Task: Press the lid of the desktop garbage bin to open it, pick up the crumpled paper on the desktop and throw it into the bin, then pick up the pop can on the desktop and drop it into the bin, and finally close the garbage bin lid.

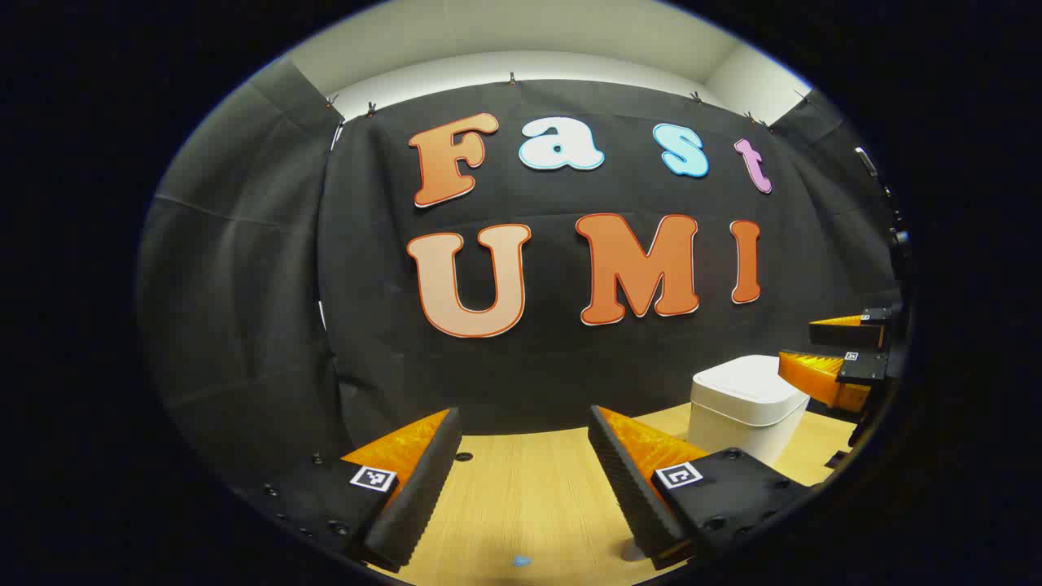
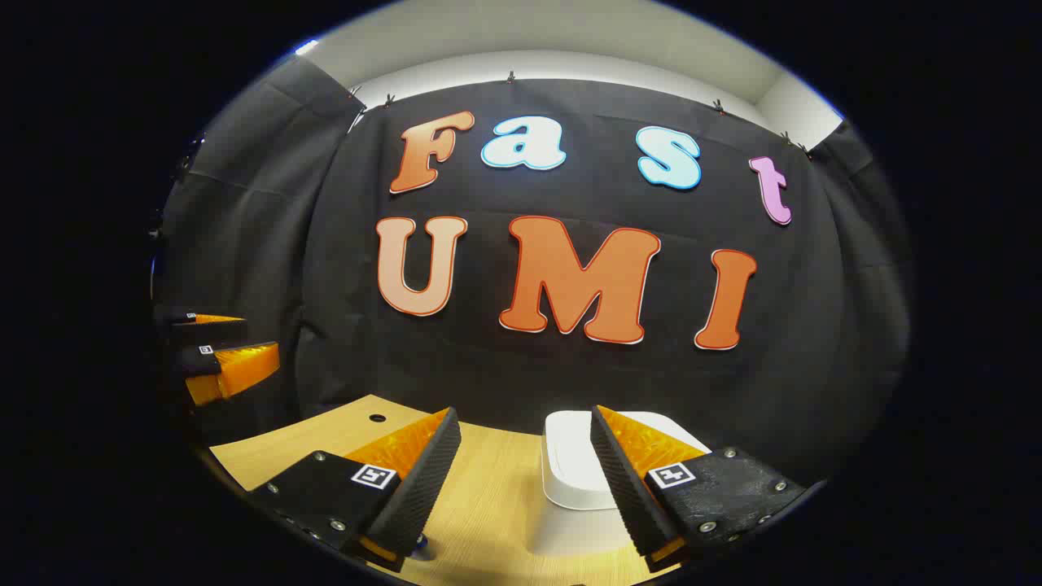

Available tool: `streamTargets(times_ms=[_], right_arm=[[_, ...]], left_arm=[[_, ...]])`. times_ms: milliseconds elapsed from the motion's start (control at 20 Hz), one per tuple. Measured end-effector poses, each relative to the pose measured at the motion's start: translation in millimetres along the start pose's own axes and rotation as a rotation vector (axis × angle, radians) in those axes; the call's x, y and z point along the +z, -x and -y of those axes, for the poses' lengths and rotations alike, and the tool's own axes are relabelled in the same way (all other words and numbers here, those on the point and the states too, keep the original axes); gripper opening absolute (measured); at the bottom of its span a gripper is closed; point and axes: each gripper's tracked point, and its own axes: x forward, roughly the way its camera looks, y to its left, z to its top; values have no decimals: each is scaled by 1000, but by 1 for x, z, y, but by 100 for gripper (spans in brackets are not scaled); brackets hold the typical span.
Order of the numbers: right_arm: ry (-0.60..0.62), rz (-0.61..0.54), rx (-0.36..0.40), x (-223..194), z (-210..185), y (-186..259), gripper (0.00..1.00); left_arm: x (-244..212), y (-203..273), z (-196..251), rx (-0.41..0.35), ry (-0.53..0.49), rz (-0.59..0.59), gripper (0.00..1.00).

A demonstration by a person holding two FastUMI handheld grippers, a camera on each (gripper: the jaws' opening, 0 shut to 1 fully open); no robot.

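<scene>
The white garbage bin (image 1: 745, 403) stands on the wooden desktop (image 1: 521, 496) with its lid down, to the right of my left gripper (image 1: 521, 423). That gripper is open, with bare table between its fingers. In the right gripper view the bin (image 2: 570, 468) sits just ahead, partly behind one finger of my right gripper (image 2: 525, 419), which is open and holds nothing. The right gripper (image 1: 796, 343) also shows at the far right of the left gripper view, hovering beside and slightly above the bin. At the left edge of the right gripper view is the left gripper (image 2: 260, 335).
The black cloth wall (image 1: 391, 342) closes off the back of the table right behind the bin. A small round hole (image 2: 377, 417) lies in the tabletop near the back edge. A tiny blue mark (image 1: 521, 560) sits on the wood close to my left gripper.
</scene>
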Motion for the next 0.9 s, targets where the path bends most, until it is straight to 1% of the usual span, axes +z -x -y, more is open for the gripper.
streamTargets(times_ms=[100,150,200,400,600,900], right_arm=[[1,-8,15,0,-3,0,97],[6,-6,20,2,-4,0,97],[11,-5,22,3,-5,1,96],[15,-3,28,9,-7,0,96],[9,-11,31,10,-7,-1,96],[-2,-31,5,7,-5,1,96]], left_arm=[[-1,0,0,8,3,-3,100],[1,0,2,8,7,2,96],[2,0,4,4,8,4,100],[8,-1,7,-9,-1,22,100],[7,-1,4,-3,-2,23,100],[4,-3,4,-23,-2,18,100]])
